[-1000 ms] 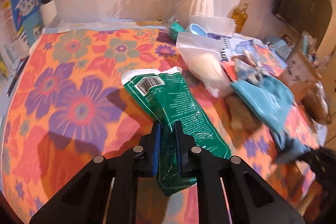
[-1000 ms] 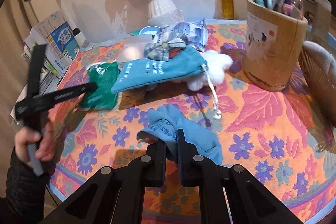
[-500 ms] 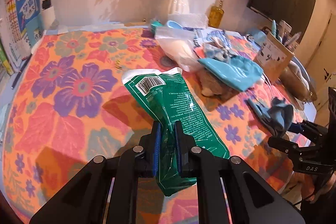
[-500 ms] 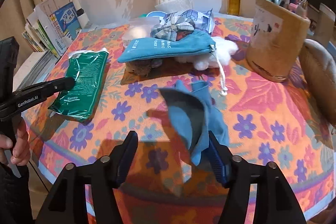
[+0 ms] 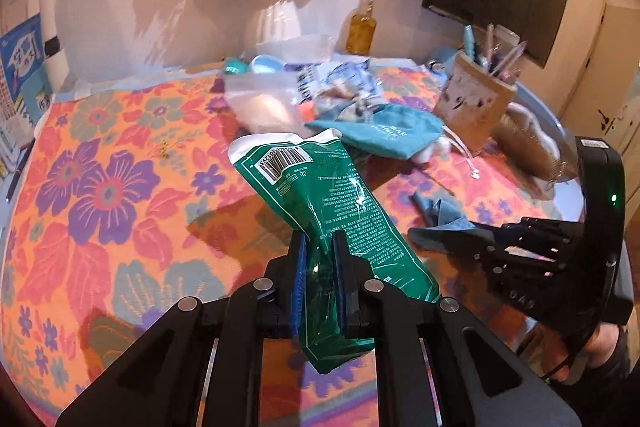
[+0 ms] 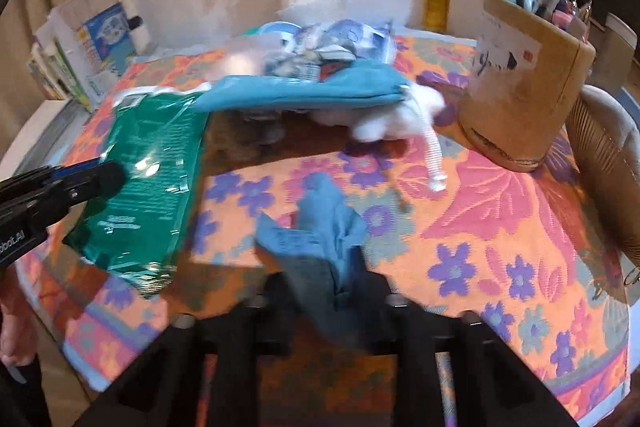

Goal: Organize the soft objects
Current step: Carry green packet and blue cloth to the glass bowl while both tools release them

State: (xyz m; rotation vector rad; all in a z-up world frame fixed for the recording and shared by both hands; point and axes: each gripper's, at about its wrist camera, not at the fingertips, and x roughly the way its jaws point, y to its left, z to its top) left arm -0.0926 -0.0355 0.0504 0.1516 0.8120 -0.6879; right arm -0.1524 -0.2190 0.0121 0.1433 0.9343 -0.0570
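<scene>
A green plastic packet [image 5: 320,195] with a barcode label hangs tilted above the floral tablecloth [image 5: 100,195], its lower part pinched in my left gripper [image 5: 318,247], which is shut on it. The right wrist view shows the same packet [image 6: 148,179] with the left gripper [image 6: 80,183] reaching in from the left. A crumpled blue cloth [image 6: 320,227] bunches up between the jaws of my right gripper [image 6: 326,283]. Those jaws are closing and pinch the cloth. From the left wrist camera, the right gripper [image 5: 420,237] holds the cloth [image 5: 440,211] at its tip.
A teal drawstring pouch [image 6: 304,91], a white fluffy toy [image 6: 392,119], a clear bag [image 5: 264,103] and a patterned cloth [image 6: 332,43] are heaped at the back. A wooden pen holder [image 6: 528,87] and a wicker basket [image 6: 600,155] stand right. A vase [image 5: 276,23] and an amber bottle [image 6: 436,3] line the wall.
My left gripper has carried the green packet up and towards the right gripper. The right gripper opened wide around the blue cloth, then closed on it again.
</scene>
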